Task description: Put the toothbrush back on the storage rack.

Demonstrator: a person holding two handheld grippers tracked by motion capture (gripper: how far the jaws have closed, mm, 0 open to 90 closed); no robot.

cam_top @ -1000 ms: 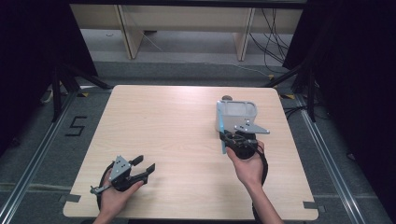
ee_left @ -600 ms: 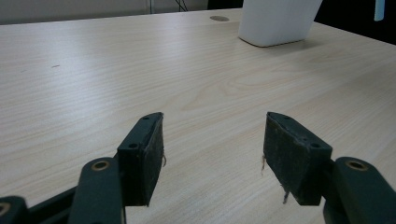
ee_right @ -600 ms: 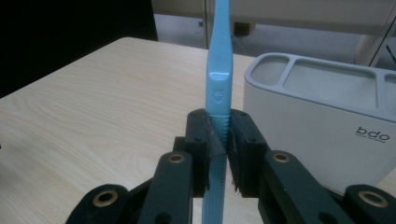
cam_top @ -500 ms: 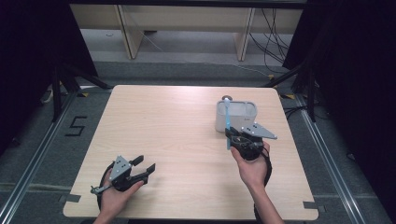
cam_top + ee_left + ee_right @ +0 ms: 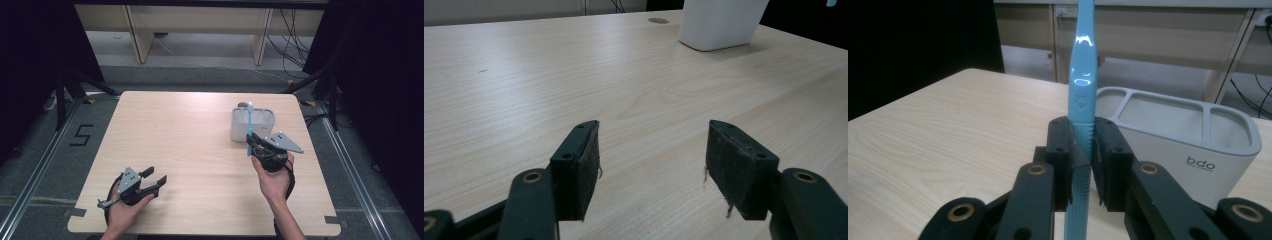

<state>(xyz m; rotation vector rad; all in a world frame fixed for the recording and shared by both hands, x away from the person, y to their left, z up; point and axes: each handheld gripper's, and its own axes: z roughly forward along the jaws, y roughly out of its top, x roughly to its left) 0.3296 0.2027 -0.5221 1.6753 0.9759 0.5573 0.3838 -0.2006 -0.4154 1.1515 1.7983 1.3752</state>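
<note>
So our right claw [image 5: 1082, 165] is clamped on a light blue toothbrush [image 5: 1083, 90], pinching the ribbed part of the handle with the stick standing upright and its top end running out of the right gripper view. We'd guess it's light and stiff, but that glossy plastic looks slippery, so the ribbed grip zone where we're holding is probably the best spot; a thin handle like this could pivot between the pads if bumped. Just behind it sits the white holder [image 5: 1193, 145] with open compartments on top, near the far right part of the worktop [image 5: 190, 135]. The holder's rim is the edge to watch. Our left claw [image 5: 651, 170] is spread open with nothing in it, resting low near the front left corner, well apart from everything. Loads of bare wood between the two, so plenty of room.
</note>
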